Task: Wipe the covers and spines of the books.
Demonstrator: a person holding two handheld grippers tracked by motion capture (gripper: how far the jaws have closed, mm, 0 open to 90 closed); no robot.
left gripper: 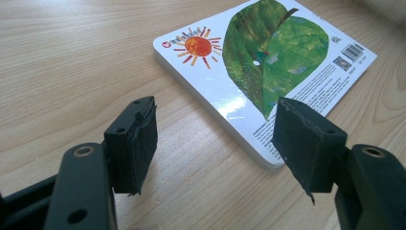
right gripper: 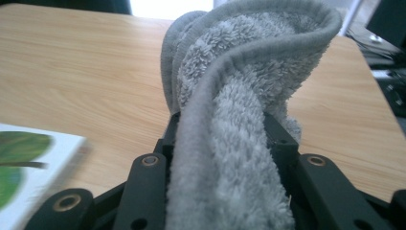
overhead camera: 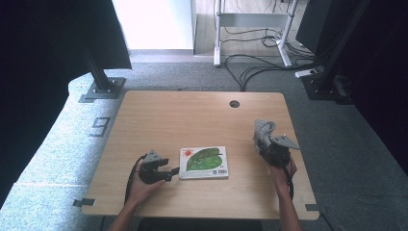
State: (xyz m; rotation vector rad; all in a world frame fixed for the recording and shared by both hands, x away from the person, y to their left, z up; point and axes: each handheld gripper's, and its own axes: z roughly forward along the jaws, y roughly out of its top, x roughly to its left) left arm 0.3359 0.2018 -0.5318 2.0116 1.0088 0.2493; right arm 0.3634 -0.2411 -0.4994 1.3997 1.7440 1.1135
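Note:
A board book point(overhead camera: 203, 162) with a white cover, a green leaf and a red sun lies flat near the table's front middle. My left gripper point(overhead camera: 174, 170) is open just left of it; in the left gripper view the jaws stand wide apart before the book's near corner point(left gripper: 268, 158), not touching it. My right gripper point(overhead camera: 262, 138) is at the right of the table, shut on a folded grey cloth point(overhead camera: 264, 129). In the right gripper view the fluffy cloth point(right gripper: 239, 110) bulges up between the jaws, and the book's edge point(right gripper: 28, 163) shows at lower left.
The wooden table point(overhead camera: 192, 120) has a round cable hole point(overhead camera: 234, 103) near its far edge. Black frame posts point(overhead camera: 98, 77) and cables point(overhead camera: 260, 67) stand on the grey carpet beyond the table.

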